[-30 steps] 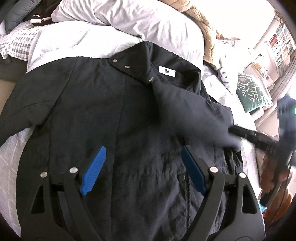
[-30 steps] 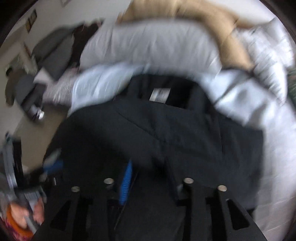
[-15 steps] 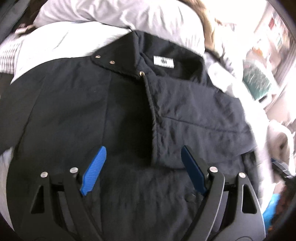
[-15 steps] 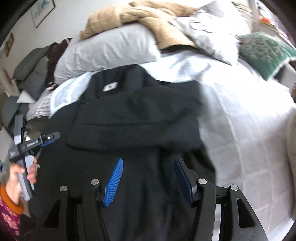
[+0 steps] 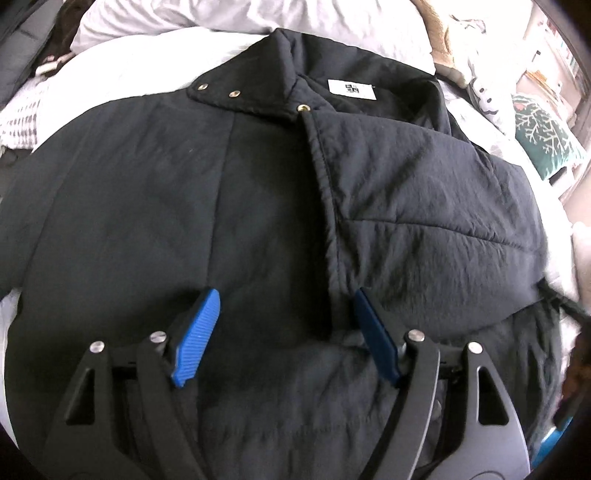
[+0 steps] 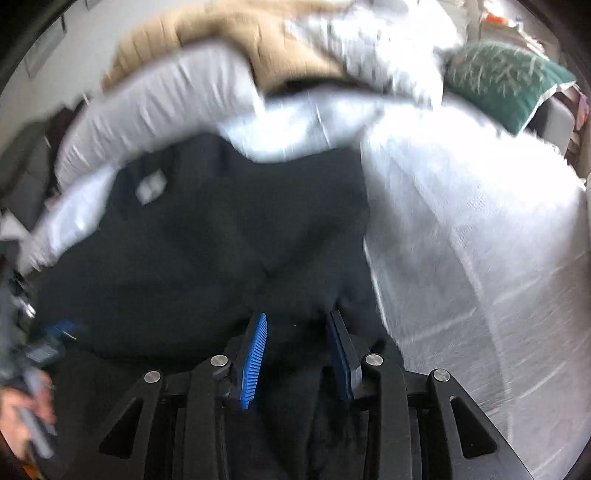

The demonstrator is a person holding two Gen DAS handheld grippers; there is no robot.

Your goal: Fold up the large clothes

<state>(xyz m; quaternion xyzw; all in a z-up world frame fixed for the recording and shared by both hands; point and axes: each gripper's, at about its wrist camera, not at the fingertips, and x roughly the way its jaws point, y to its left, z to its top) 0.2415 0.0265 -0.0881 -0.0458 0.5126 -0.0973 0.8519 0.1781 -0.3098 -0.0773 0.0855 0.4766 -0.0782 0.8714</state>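
A large black jacket [image 5: 258,192] lies spread face-up on a bed [image 6: 480,240] covered in a white quilt, its collar [image 5: 280,74] toward the pillows and its white neck label [image 5: 351,89] showing inside; three metal snaps [image 5: 233,94] dot the collar flap; the panel on the right of the left wrist view is folded in over the front, its stitched edge running down the middle of the garment.

The left hand-held gripper [image 5: 282,314] hovers low over the jacket's front with its jaws spread wide, both blue pads [image 5: 195,343] bare and nothing caught between them; the folded edge ends just ahead of its right-side finger, though whether the finger touches the cloth I cannot tell.

The right hand-held gripper [image 6: 297,332] points down at the jacket near its edge beside the bare quilt; its jaws are closing, black fabric lies under and between them, and the blurred view does not show the pads pressing on it.

At the head of the bed sit a grey-white pillow [image 6: 155,114], a tan blanket [image 6: 221,33] heaped on it, and a green patterned cushion [image 6: 506,77]; in the lower left corner of the right wrist view a person's hand [image 6: 22,410] grips a grey handle.
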